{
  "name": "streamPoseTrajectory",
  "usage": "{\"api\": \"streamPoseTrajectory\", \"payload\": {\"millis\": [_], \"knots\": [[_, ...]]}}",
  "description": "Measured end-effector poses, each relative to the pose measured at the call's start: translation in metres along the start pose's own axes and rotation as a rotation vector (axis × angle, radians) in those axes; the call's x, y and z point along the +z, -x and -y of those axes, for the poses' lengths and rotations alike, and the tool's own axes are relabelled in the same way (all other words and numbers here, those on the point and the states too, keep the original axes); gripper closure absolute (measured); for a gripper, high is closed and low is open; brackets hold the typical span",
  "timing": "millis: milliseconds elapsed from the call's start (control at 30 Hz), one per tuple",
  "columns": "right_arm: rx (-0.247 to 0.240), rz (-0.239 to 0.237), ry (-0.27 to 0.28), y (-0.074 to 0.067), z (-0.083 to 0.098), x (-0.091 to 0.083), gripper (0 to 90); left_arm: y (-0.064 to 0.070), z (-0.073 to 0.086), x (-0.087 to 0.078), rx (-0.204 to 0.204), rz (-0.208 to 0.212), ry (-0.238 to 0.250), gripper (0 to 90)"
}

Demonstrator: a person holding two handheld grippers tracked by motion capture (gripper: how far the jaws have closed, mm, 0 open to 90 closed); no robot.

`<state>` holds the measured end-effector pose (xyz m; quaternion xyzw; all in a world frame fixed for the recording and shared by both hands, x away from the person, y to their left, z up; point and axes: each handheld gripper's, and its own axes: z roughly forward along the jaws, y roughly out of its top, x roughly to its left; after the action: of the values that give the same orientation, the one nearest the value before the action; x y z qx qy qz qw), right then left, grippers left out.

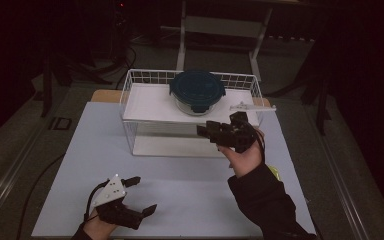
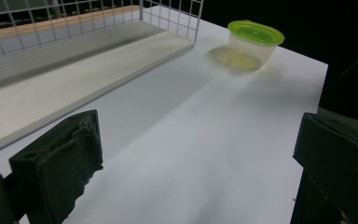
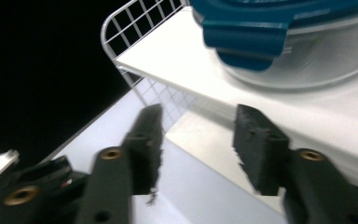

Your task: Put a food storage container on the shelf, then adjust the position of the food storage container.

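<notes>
Nearest, on the white desk (image 1: 180,190): left tool (image 1: 145,196), jaws spread wide, nothing between them. Farther right, raised in front of the wire rack (image 1: 135,87): right tool (image 1: 206,129), jaws partly apart, empty, aimed at the rack's upper shelf (image 1: 150,107). On that shelf, just beyond: glass container with blue lid (image 1: 197,90), upright. Far off at the desk's right edge: small tub with green lid (image 2: 252,43).

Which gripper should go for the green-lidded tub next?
Probably the right gripper: its jaws are open and empty by the rack, on the tub's side of the table. The left gripper, also open, sits at the near left edge.
</notes>
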<state>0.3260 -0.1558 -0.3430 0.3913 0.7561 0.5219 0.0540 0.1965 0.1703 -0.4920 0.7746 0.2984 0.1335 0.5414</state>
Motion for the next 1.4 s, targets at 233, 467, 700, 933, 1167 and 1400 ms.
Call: {"api": "streamPoseTrajectory", "payload": {"millis": [233, 467, 700, 933, 1167, 1400], "knots": [[-0.030, -0.023, 0.037, 0.000, 0.019, -0.015, 24.5, -0.002, 0.008, -0.003, -0.027, 0.002, 0.023, 0.5], [-0.116, -0.027, 0.080, 0.003, 0.038, -0.035, 19.5, 0.001, 0.010, 0.000, -0.013, 0.014, 0.034, 0.5], [-0.158, -0.003, 0.114, 0.011, 0.052, -0.055, 18.6, 0.001, 0.011, 0.003, -0.019, 0.025, 0.027, 0.6], [-0.133, 0.046, 0.086, 0.021, 0.069, -0.068, 13.3, 0.002, 0.012, 0.004, -0.016, 0.036, 0.029, 0.5], [-0.111, 0.087, 0.082, 0.033, 0.086, -0.077, 14.4, 0.001, 0.012, 0.003, -0.024, 0.041, 0.036, 0.6], [-0.085, 0.164, 0.078, 0.052, 0.108, -0.097, 27.5, 0.001, 0.012, 0.003, -0.022, 0.043, 0.036, 0.5]]}}
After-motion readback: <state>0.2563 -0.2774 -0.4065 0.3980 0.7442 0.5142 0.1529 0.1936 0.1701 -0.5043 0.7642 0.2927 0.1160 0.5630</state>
